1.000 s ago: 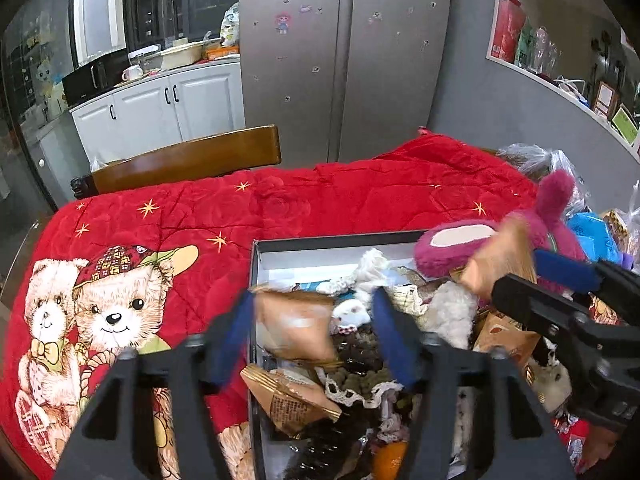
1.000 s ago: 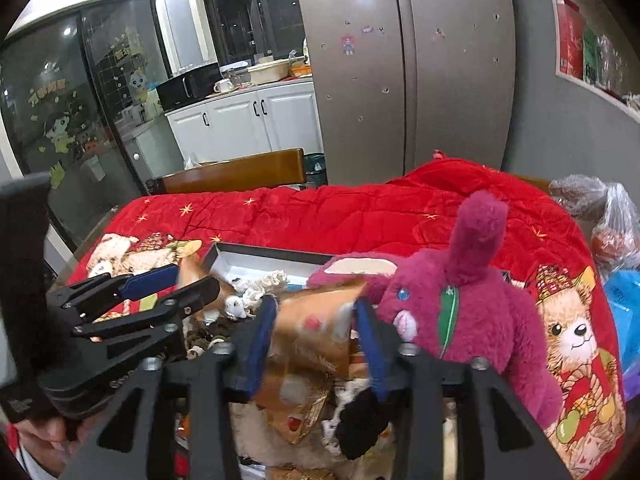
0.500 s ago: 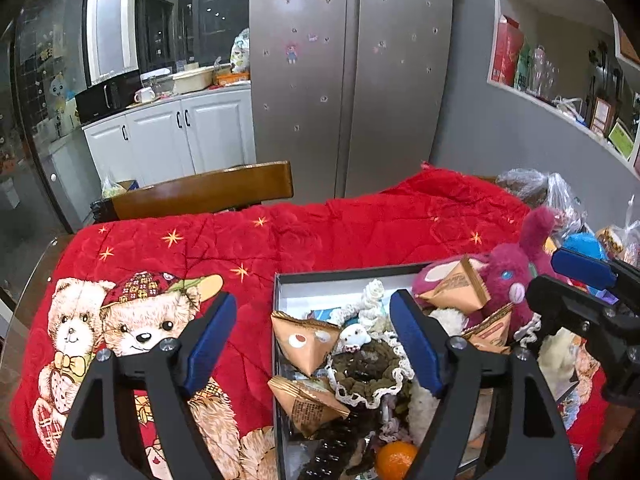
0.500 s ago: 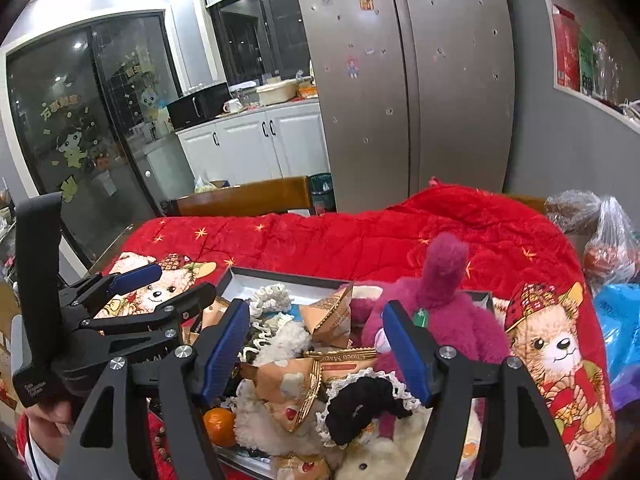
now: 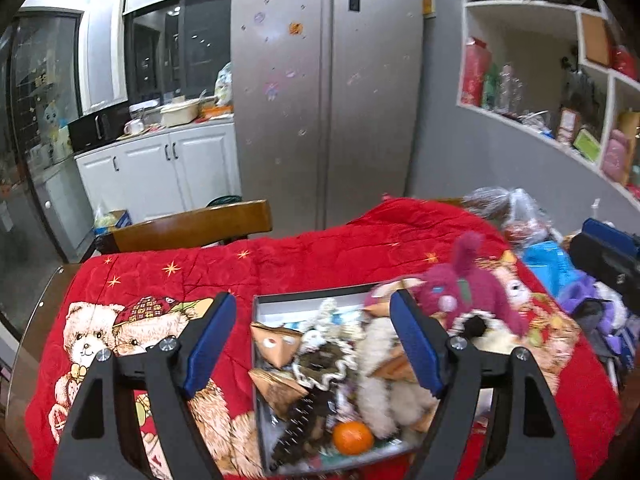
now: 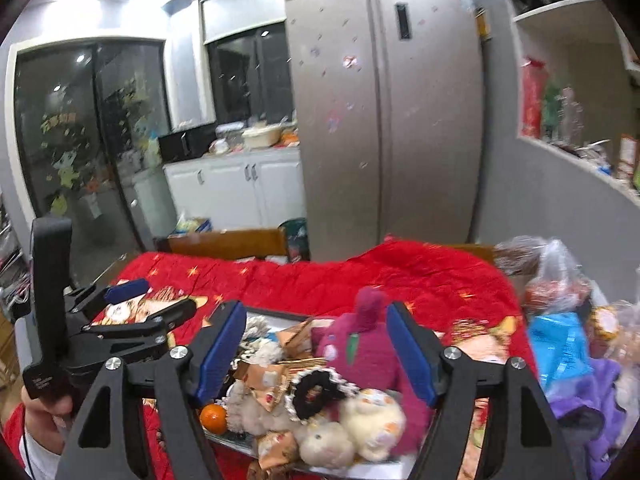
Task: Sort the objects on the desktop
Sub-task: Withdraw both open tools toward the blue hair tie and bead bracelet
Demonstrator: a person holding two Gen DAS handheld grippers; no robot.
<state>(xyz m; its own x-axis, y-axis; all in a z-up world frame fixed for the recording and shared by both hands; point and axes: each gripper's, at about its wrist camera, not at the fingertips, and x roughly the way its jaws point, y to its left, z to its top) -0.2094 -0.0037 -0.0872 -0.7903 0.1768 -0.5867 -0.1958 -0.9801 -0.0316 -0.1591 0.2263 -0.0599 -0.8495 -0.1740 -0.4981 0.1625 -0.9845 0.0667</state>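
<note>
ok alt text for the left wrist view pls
The left gripper hangs empty, jaws wide apart, above a shallow box on a red quilt, packed with soft toys, brown paper packets and an orange. A pink plush rabbit leans on its right edge.

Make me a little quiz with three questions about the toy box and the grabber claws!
1. True or false: the orange lies inside the box.
2. Which colour is the long-eared plush bunny? A) green B) magenta C) yellow
3. Fill in: the left gripper and the right gripper hold ____ between their blue pads.

Key: 1 true. 2 B. 3 nothing; both are up above the box, the left gripper's jaws stand wide and the right gripper's jaws are opening, with no toy pinched between either pair.
</note>
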